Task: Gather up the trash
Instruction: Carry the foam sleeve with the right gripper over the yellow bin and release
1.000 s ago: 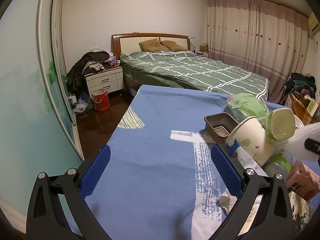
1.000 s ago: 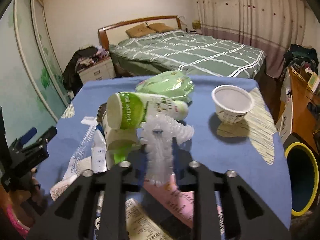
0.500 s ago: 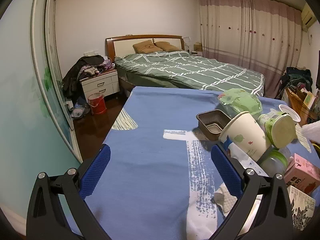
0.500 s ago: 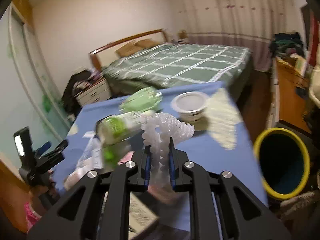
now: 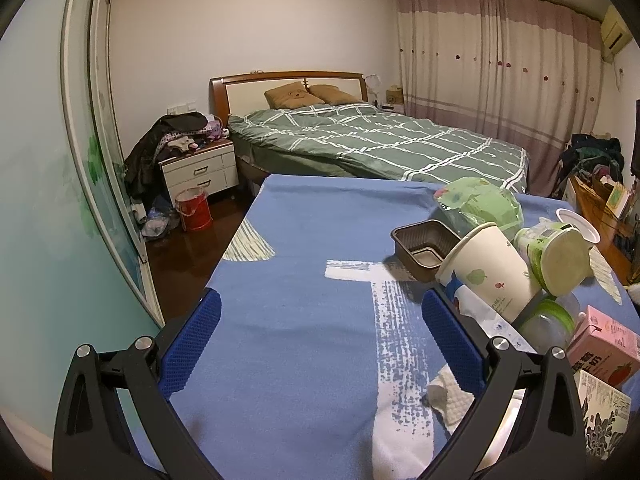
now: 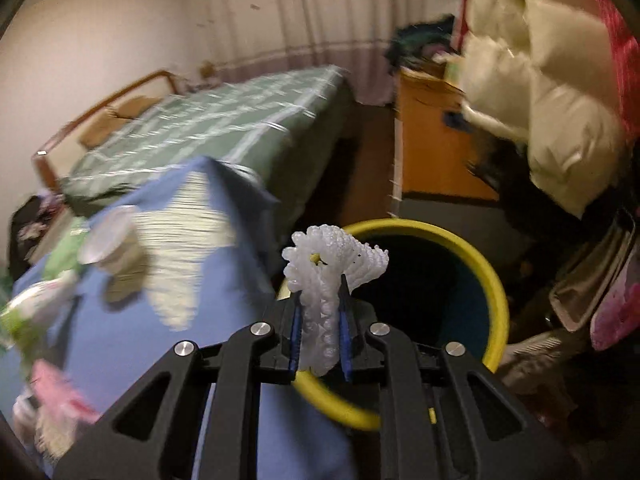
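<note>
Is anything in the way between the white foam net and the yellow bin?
Nothing visible is. The right hand-held gripper holds the foam net just in front of the bin, whose dark opening shows nothing across it. The table edge sits to the left, beside the path.

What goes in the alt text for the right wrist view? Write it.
The right hand-held gripper pinches a white foam net sleeve near the yellow-rimmed bin on the floor. The blue-covered table with cups is blurred at left, the green bed behind.
</note>
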Available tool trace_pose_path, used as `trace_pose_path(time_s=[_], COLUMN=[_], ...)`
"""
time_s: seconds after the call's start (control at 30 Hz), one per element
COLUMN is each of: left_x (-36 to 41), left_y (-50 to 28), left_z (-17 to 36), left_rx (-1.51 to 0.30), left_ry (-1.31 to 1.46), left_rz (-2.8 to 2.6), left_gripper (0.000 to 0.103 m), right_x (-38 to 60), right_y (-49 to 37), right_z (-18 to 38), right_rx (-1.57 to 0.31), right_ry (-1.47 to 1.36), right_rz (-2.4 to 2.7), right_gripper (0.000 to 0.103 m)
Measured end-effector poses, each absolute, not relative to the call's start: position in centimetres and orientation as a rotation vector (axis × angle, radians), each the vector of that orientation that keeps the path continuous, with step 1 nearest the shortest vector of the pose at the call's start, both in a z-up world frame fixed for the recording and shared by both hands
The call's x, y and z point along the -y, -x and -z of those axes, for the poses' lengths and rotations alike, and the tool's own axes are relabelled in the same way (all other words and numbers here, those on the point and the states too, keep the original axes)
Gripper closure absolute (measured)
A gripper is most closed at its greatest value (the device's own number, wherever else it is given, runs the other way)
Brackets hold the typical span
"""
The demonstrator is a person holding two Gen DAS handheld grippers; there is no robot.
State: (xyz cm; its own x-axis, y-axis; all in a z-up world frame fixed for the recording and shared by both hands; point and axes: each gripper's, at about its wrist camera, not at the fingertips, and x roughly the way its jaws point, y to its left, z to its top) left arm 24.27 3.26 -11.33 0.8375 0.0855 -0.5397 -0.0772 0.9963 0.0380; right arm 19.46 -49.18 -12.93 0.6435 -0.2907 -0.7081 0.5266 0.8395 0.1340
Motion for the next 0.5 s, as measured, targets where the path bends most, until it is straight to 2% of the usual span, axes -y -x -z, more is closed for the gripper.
trace_pose_path(time_s=[0.03,0.1,0.13,0.17,0.5], left_x=[-3.3,-3.3,-3.3,-3.4,-2.7], left_y=[-24.3,-24.3,-24.3,-24.3,-24.5], left_z=[11.3,11.3,11.4,11.4,11.7], left_rx=[-0.571,-0.575,-0.577,-0.577,-0.573], left_ry=[-0.015,-0.013,-0.011,-0.008,-0.033], left_rz=[-0.087,-0.090,-0.089,-0.089,-0.068], left_gripper=[0.004,0.004,0.004,0.004,0.004], right_x=[50.3,51.4,51.7,52.2,49.9], right_y=[-20.0,-20.7,-21.1,-21.2,-21.6], right_z=[13.7,14.9,15.4,16.0,16.1], right_rx=[-0.755,-0.797,-0.806,-0.816,-0.758], right_ry=[-0.355,-0.368,-0.378,-0.387,-0.411], right_rz=[0.501,0.532,0.542,0.568,0.544], right_gripper=[0.084,0.073,0.063,0.059,0.050])
